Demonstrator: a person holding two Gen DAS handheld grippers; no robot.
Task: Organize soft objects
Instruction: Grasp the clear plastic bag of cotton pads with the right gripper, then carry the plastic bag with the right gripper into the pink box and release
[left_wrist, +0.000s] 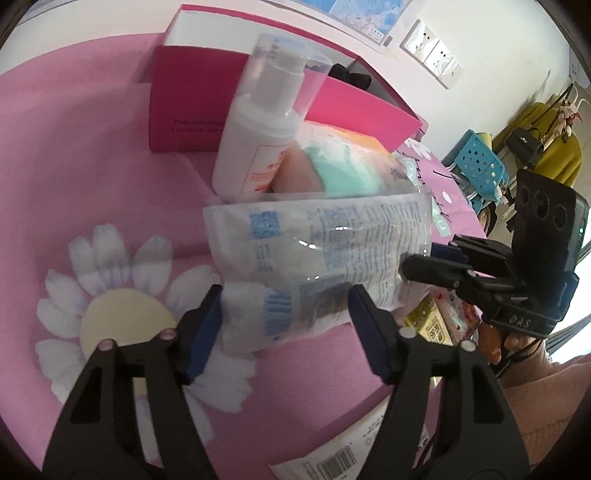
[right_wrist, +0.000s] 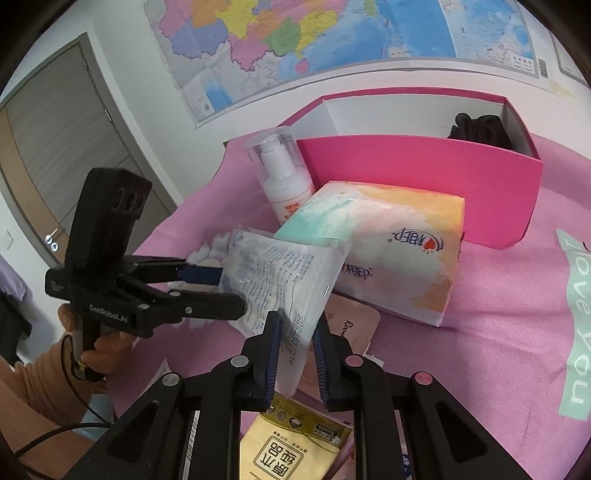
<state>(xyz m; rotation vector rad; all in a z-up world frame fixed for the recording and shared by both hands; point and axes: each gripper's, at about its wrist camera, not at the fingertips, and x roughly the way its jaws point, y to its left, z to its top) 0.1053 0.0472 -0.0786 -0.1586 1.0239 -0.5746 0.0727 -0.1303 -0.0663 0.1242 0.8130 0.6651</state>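
Observation:
A clear plastic packet with blue print and white soft contents hangs above the pink cloth. My right gripper is shut on the packet's lower corner; in the left wrist view the right gripper bites its right edge. My left gripper straddles the puffy lower end with a blue pad against each side, and in the right wrist view the left gripper clasps the packet's left edge. Behind lie a pastel tissue pack and a white pump bottle.
An open pink box with a black item inside stands at the back. A yellow sachet and a pink sachet lie under the right gripper. A daisy print marks the cloth. A blue basket stands beyond the table.

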